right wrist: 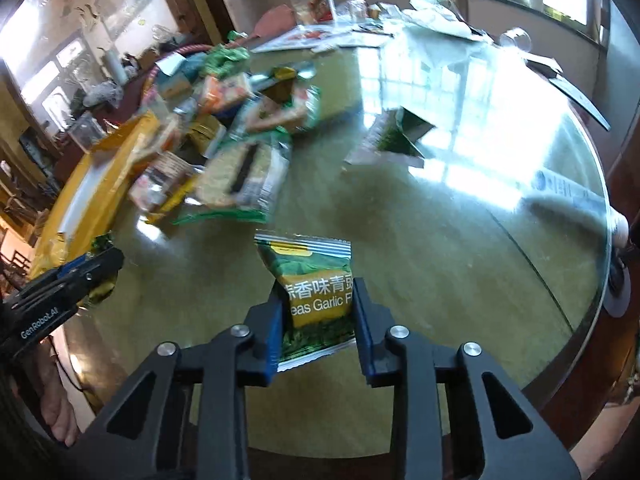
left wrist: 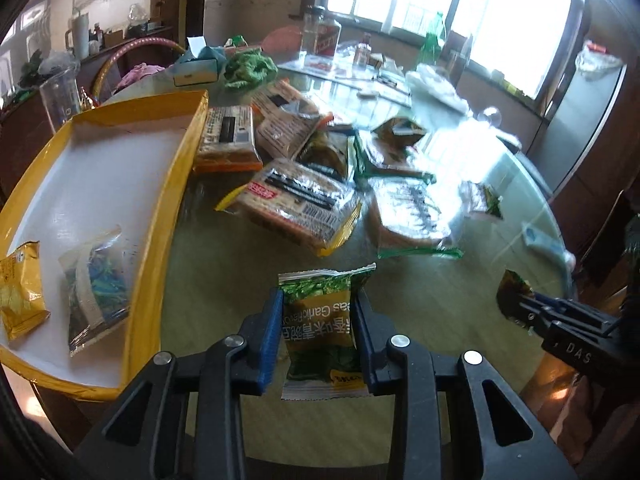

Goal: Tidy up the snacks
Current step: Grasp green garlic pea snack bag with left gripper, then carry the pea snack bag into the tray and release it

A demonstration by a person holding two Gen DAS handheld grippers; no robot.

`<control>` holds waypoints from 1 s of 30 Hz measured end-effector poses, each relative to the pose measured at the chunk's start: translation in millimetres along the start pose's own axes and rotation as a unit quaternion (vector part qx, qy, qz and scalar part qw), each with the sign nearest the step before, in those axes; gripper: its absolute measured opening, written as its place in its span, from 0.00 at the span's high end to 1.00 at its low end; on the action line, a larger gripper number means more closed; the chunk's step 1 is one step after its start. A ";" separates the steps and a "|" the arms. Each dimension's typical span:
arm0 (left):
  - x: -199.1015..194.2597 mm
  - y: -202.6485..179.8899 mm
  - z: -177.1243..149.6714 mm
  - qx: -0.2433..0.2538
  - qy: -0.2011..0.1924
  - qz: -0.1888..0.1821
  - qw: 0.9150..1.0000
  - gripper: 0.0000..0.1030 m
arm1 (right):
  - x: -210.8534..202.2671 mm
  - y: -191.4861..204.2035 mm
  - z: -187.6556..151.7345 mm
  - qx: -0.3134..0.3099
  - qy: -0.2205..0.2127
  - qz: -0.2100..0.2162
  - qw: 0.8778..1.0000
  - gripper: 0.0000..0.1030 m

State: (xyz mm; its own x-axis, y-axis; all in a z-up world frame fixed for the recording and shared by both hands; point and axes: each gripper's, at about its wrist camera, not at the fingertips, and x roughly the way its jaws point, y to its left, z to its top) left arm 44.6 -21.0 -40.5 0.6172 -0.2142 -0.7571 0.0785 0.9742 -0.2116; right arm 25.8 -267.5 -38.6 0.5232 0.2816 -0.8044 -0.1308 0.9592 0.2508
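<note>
Green pea packet pinched in left tongs, right tongs angled down, seemingly clamping another packet

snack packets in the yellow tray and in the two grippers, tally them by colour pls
Yellow packet in the tray: 1
Clear packet in the tray: 1
Green packets: 2, the left packet in the left gripper, the right packet in the right gripper
Total: 4
</note>
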 end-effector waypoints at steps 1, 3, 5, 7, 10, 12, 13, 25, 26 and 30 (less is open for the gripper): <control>-2.5 2.1 0.9 -0.004 -0.003 -0.003 1.000 0.68 | -4.2 5.1 0.0 -0.006 -0.007 0.005 1.000 0.69; -8.8 5.6 3.0 -0.010 -0.012 -0.004 1.000 0.68 | -12.0 17.8 2.1 -0.022 -0.021 0.012 0.999 0.69; -17.1 10.1 3.9 -0.017 -0.021 -0.007 1.000 0.68 | -18.6 33.6 6.1 -0.041 -0.034 0.025 0.998 0.69; -27.5 16.6 5.1 -0.025 -0.032 -0.007 0.999 0.68 | -25.0 49.6 8.0 -0.058 -0.045 0.038 0.997 0.69; -47.0 30.8 7.9 -0.043 -0.052 -0.006 0.998 0.68 | -30.2 75.4 12.0 -0.083 -0.056 0.060 0.993 0.69; -60.3 44.9 10.5 -0.060 -0.064 -0.006 0.996 0.68 | -30.3 89.7 15.0 -0.094 -0.057 0.075 0.991 0.69; -66.1 51.9 12.3 -0.066 -0.072 -0.001 0.995 0.68 | -29.4 99.2 17.6 -0.100 -0.057 0.087 0.990 0.69; -85.9 143.2 31.3 -0.125 -0.119 0.113 0.978 0.68 | 6.1 210.5 54.8 -0.168 -0.036 0.154 0.973 0.69; -83.8 147.9 32.7 -0.128 -0.119 0.122 0.977 0.68 | 10.3 218.3 56.6 -0.172 -0.032 0.157 0.972 0.69; -75.1 166.5 36.8 -0.136 -0.114 0.138 0.974 0.68 | 28.7 246.0 65.3 -0.182 -0.015 0.166 0.969 0.69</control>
State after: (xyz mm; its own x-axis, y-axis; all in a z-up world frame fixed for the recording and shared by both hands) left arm 40.1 159.9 3.8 0.7454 0.1051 -0.6583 -0.3071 0.9306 -0.1992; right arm 63.6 -25.1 35.1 0.4253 0.5810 -0.6939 -0.5817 0.7628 0.2822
